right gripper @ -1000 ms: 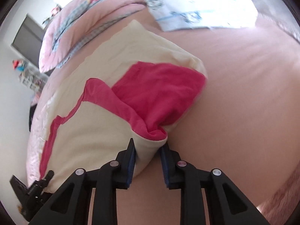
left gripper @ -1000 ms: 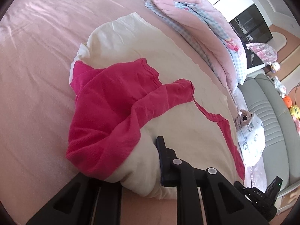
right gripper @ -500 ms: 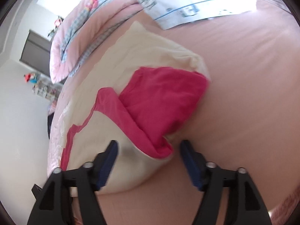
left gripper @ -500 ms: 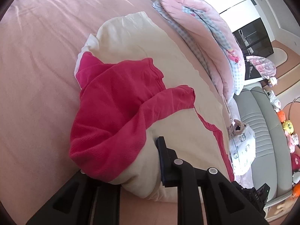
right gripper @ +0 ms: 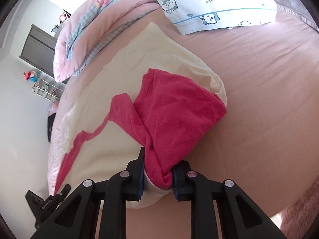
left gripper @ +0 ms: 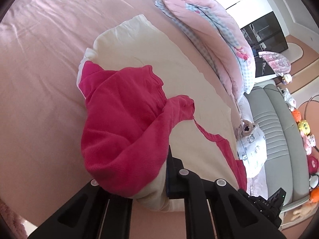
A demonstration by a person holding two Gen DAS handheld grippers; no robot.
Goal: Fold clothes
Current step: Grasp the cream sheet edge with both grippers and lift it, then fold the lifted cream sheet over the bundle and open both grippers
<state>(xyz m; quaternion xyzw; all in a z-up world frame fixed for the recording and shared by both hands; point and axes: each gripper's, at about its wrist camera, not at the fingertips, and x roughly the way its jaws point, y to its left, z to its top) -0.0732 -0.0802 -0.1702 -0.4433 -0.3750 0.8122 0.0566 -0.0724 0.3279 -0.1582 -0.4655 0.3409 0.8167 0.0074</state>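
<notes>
A cream garment with deep pink panels [left gripper: 123, 109] lies partly folded on the pink bed sheet [left gripper: 39, 79]. My left gripper [left gripper: 135, 171] is shut on its near corner. Bunched pink and cream fabric hides the left finger, and only the right finger [left gripper: 171, 163] shows. In the right wrist view the same garment [right gripper: 175, 103] spreads away from me. My right gripper [right gripper: 159, 169] is closing on the other near corner, both pads pressing a thick fold of pink and cream cloth. Both held corners hang slightly above the sheet.
A folded pink and blue-check quilt [left gripper: 209, 29] lies along the far side of the garment. A white cartoon-print cloth [right gripper: 215, 2] sits on the bed beyond it. Past the bed edge stands a grey sofa [left gripper: 279, 139] with plush toys.
The right gripper opened wide half a second ago and has shut again on the corner, now with more pink fabric in it. The left gripper has lifted its corner a little.
</notes>
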